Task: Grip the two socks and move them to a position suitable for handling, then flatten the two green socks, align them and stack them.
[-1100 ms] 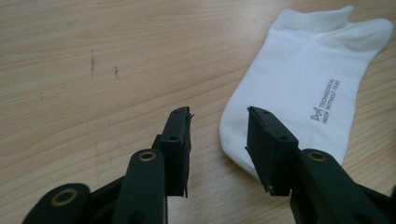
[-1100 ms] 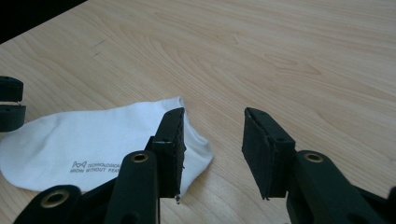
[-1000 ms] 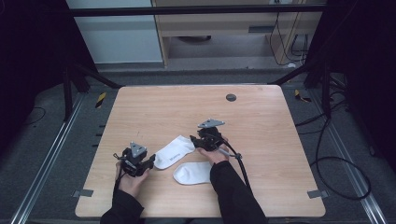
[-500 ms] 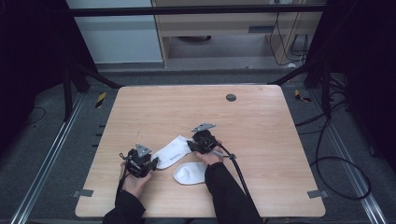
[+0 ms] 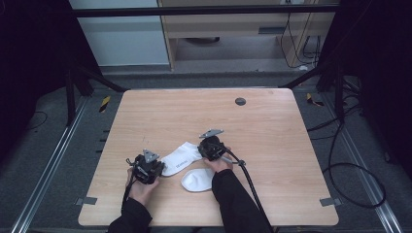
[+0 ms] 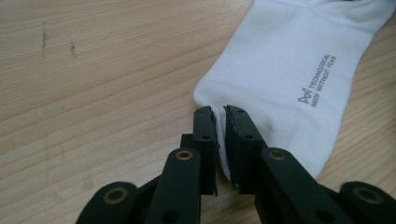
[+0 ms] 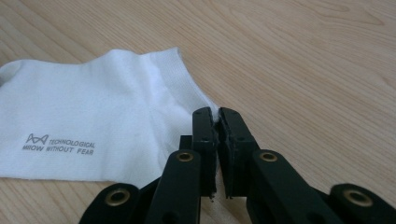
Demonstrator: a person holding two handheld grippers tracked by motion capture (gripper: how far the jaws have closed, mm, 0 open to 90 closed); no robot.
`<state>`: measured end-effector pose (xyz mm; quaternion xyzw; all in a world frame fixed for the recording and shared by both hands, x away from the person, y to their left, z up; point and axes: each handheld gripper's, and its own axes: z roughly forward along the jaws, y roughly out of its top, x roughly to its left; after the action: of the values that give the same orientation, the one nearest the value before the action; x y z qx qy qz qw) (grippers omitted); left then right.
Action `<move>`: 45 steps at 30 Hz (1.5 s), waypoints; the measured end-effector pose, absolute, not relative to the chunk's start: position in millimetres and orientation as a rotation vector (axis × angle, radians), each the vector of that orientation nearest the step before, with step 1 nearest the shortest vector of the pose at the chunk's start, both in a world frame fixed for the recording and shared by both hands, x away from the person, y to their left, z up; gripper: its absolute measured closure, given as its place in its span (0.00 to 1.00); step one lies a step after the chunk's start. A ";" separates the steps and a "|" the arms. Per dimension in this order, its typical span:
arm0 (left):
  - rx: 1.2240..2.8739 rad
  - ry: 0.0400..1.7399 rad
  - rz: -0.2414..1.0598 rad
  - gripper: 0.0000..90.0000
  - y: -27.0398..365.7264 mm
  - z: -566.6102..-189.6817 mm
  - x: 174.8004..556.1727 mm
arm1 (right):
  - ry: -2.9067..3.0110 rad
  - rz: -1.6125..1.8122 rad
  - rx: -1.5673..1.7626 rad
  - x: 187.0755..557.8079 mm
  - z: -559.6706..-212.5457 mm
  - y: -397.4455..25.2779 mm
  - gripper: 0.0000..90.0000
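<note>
Both grippers shifted slightly left; left gripper (image 6: 220,116) fingers pinch printed sock (image 6: 289,70) toe, right gripper (image 7: 217,116) fingers pinch cuff corner.

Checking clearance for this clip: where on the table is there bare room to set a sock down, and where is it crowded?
Bare wood runs across the table behind the printed sock, up to the dark round spot, and along the right side beyond the right gripper. It is crowded at the near edge: left gripper, both socks, the second sock and forearms.
</note>
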<state>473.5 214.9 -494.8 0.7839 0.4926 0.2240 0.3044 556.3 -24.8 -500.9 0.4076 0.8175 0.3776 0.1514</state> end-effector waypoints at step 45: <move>1.869 1.187 0.628 0.98 211.2 -452.6 457.9 | 2.185 1.325 1.128 535.1 -461.8 -42.3 0.96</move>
<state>457.9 211.2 -452.6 0.7415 0.4710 0.2492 0.4078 535.1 -42.3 -461.8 0.3977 0.7704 0.4672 0.1732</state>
